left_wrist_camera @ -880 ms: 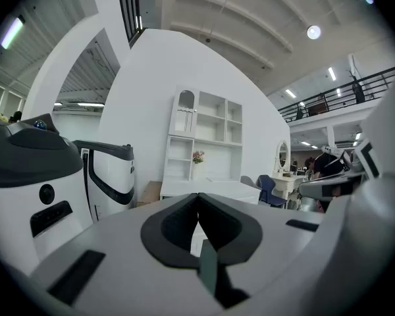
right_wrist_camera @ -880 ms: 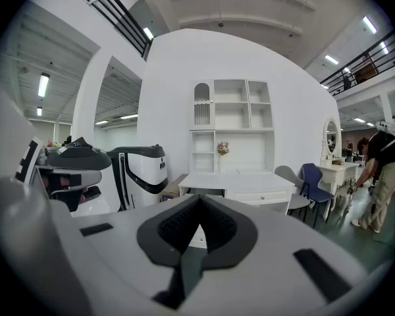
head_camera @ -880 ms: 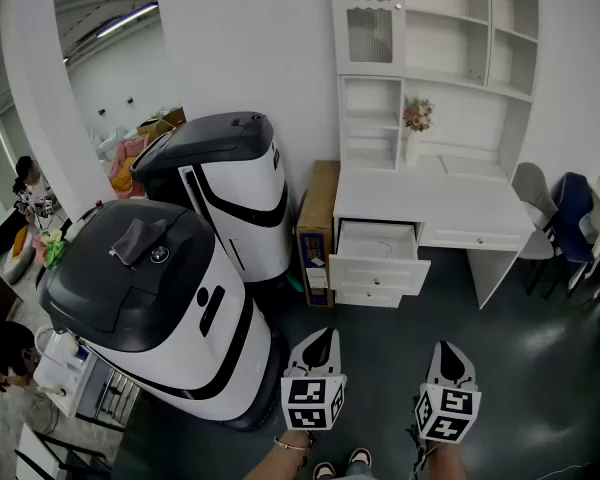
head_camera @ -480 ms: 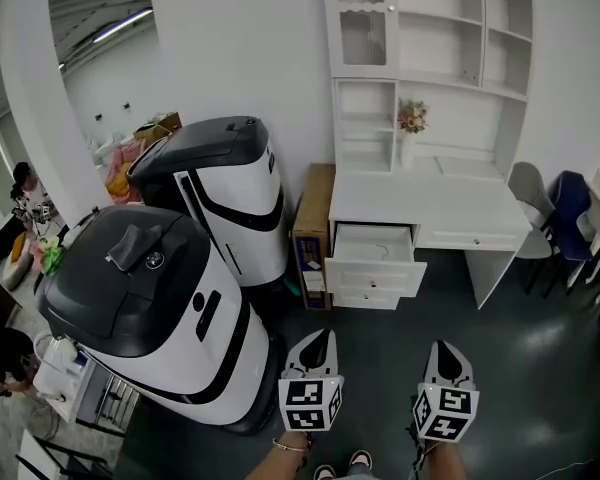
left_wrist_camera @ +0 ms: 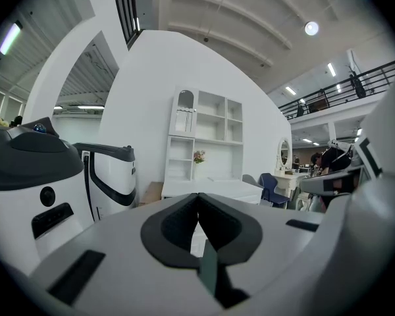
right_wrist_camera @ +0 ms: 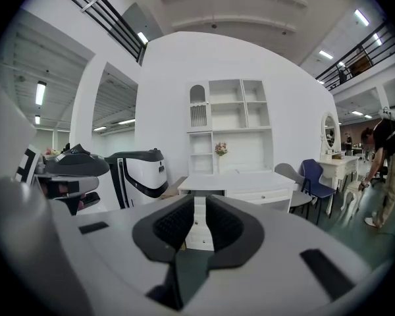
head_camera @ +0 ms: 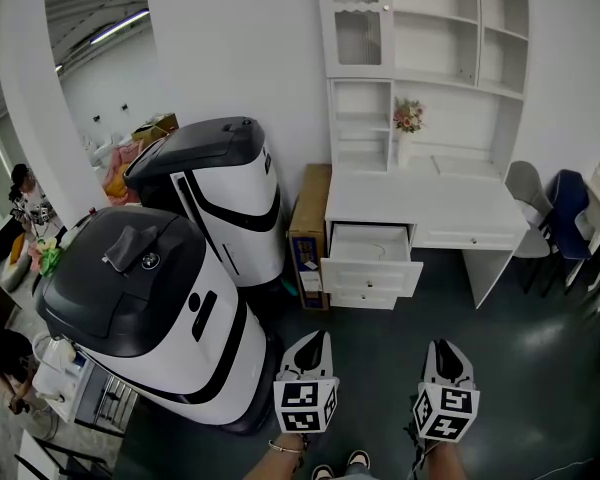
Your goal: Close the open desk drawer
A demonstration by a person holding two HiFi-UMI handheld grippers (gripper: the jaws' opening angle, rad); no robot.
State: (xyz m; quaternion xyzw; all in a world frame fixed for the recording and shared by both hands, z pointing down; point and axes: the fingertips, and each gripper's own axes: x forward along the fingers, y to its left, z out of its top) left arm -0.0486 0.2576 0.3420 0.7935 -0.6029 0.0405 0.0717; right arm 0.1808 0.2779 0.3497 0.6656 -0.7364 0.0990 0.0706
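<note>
White desk [head_camera: 450, 208] stands against the wall in the head view, its top drawer [head_camera: 370, 271] pulled out. The left gripper [head_camera: 323, 336] and right gripper [head_camera: 446, 346] hover well apart from it.

Left gripper view: fingertips [left_wrist_camera: 181, 219] together, empty.

Right gripper view: fingertips [right_wrist_camera: 174, 222] slightly apart, nothing between, desk ahead.

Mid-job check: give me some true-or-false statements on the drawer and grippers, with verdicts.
The drawer stands open. True.
The right gripper touches the drawer. False: it is well short of the desk.
Flowers stand among the shelves. True.
The left gripper holds a cloth. False: its jaws are together on nothing.
The cardboard box stands at the desk's right. False: at its left in the head view.
</note>
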